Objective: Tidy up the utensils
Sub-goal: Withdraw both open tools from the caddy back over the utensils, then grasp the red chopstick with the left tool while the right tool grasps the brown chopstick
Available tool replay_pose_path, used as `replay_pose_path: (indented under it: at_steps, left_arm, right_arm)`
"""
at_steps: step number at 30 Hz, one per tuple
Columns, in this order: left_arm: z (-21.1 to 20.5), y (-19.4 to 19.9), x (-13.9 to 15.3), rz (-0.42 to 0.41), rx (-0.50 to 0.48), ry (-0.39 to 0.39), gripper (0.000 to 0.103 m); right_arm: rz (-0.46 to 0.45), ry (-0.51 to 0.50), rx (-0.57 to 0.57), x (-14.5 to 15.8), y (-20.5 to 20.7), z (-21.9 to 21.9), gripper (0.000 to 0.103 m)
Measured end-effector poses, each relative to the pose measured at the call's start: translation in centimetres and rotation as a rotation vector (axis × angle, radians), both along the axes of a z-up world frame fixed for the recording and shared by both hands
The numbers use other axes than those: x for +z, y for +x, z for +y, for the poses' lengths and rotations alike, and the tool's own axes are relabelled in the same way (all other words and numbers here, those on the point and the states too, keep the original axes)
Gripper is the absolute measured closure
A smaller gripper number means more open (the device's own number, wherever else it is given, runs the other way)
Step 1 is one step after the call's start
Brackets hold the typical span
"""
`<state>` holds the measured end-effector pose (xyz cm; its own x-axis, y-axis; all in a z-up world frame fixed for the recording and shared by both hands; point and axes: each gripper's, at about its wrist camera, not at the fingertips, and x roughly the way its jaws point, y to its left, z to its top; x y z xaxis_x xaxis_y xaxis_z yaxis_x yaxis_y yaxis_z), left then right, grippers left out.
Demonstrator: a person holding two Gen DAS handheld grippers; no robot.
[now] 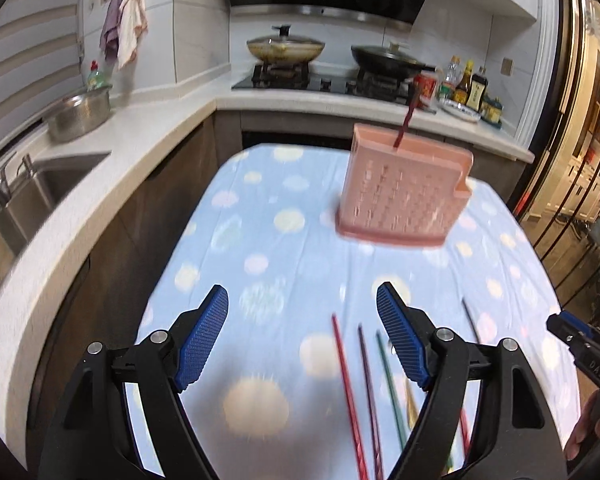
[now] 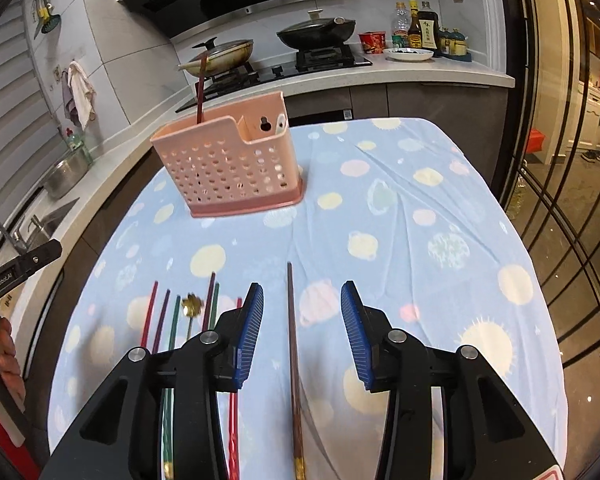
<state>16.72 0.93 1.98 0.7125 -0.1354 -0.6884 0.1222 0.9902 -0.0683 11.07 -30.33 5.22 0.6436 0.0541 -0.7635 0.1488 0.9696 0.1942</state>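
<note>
A pink perforated utensil holder (image 1: pixel 405 192) (image 2: pixel 228 160) stands on the blue dotted tablecloth, with one dark red chopstick (image 1: pixel 406 120) (image 2: pixel 201 88) upright in it. Several coloured chopsticks (image 1: pixel 350 392) (image 2: pixel 168 320) and a gold flower-headed spoon (image 2: pixel 191 306) lie on the cloth near me. My left gripper (image 1: pixel 302 312) is open and empty, just left of the chopsticks. My right gripper (image 2: pixel 302 304) is open, its jaws on either side of a brown chopstick (image 2: pixel 294 360) lying on the cloth.
The table (image 2: pixel 440 200) sits beside an L-shaped white counter (image 1: pixel 148 128) with a sink (image 1: pixel 40 192) and steel bowl (image 1: pixel 80 114). A stove with two lidded pans (image 1: pixel 286 46) and sauce bottles (image 2: pixel 420 28) are behind. Glass doors (image 2: pixel 560 140) stand to the right.
</note>
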Motion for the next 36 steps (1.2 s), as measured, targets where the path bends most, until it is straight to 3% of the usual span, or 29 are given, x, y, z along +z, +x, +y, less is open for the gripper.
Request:
replay_pose_path:
  at_steps: [13,19,22,36]
  left_arm:
    - [-0.8,-8.4,-6.6,0.130,-0.057,0.037,0.030]
    - [-1.5,-10.5,-8.3,0.171,-0.093,0.034,0.032]
    - [-2.0,-11.2,-9.0,0.193,-0.117,0.038,0.039]
    - [-3.3,-11.3,-11.5,0.240,-0.135,0.083,0.045]
  right_arm:
    - [0.121,-0.029,0.050,-5.7,-8.9,2.9,0.063]
    - [0.147,-0.035,0.061,-7.3,-9.9,3.6,0.065]
    - [0.151,-0.033,0.064,-7.6,-9.9,3.8,0.068]
    - [0.150,-0.033,0.067,-7.8,-10.0,4.0,0.068]
